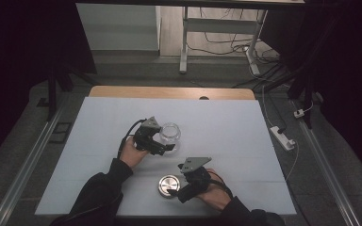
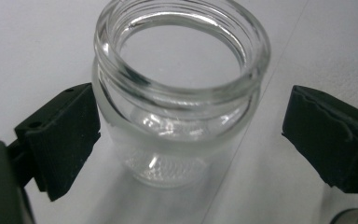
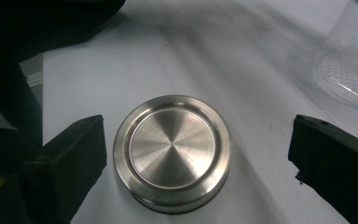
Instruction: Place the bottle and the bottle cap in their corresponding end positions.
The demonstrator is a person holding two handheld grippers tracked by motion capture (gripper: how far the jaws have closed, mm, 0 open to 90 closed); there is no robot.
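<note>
The wide white-covered worktop [image 1: 226, 122], with a strip of bare light wood along its far edge, carries 2 small things near the person's side. The bigger of them is a short clear glass jar [image 1: 170, 133] with a threaded neck and no lid on it; it stands upright a little left of the worktop's middle. In the left gripper view the same jar [image 2: 177, 107] sits between the 2 black jaws, its open mouth tilted toward the camera; the left-hand pad lies right against or just beside the glass, I cannot tell which, while the right-hand pad stands clearly apart from it. The left claw [image 1: 166, 147] is therefore released, spread around the jar without pinching it. Nearer the person, and well apart from the jar, lies a round brushed-metal lid [image 1: 168, 185], flat on the white surface with its top face up. The right gripper view shows this lid [image 3: 172, 151] between that claw's 2 black jaws, with a narrow gap at the left pad and a wide gap at the right one. The right claw [image 1: 176, 190] is likewise released, straddling the lid and not pressing on it. Both dark-sleeved forearms come in from the near edge.
</note>
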